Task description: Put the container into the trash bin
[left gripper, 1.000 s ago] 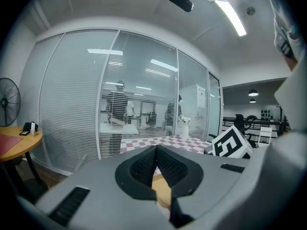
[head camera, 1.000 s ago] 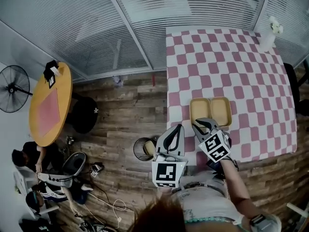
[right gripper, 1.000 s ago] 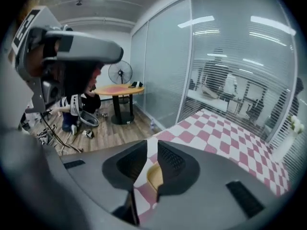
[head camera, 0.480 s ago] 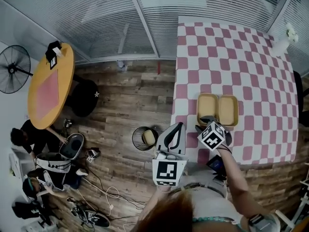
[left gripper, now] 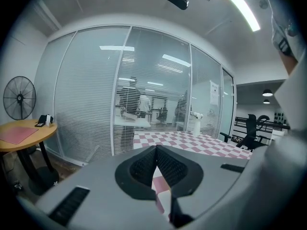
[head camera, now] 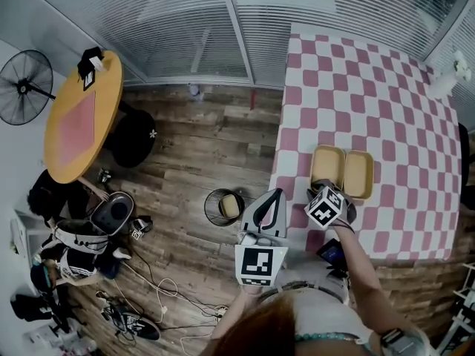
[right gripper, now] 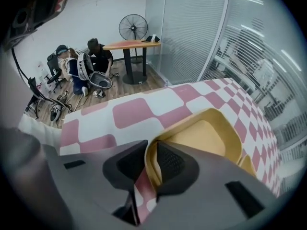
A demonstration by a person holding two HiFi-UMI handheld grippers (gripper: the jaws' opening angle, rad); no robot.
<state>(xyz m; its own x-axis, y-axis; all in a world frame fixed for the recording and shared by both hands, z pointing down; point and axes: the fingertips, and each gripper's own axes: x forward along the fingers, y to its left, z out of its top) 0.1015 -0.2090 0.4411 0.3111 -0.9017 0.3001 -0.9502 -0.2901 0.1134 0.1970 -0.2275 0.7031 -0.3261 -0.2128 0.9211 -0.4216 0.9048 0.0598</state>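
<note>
Step in hand: the grasp on the container [head camera: 331, 166] is being taken; no carrying to the trash bin [head camera: 210, 199] is seen yet.
Location of container: it lies opened out on the checked surface [head camera: 356, 87], near the edge that faces the person, with both yellow halves upward.
Right hand-held gripper [right gripper: 152, 151]: it is pointed steeply down at the near half; its jaws are closing, with the container's rim between the pads and apparently pinched by them.
Left hand-held gripper [left gripper: 156, 150]: it is clenched on nothing and is held roughly level over the surface's edge, between container and bin.
Trash bin: it stands on the wooden floor just beside the surface; a yellow item [head camera: 230, 208] is already lodged inside.
Next move, as judged: a firm pinch on the thin rim is called for, then a lift clear of the surface and a carry over the edge to the bin's mouth.
Risk, as judged: the hinged free half may swing or droop once lifted.
Obstruction: the left hand-held gripper sits near the likely path; nothing else is seen between.
Surroundings: a white vase [head camera: 449, 80] at the surface's far corner, a round wooden table [head camera: 74, 117], a fan [head camera: 22, 87] and seated people [head camera: 74, 236] are noted well apart from the work.
</note>
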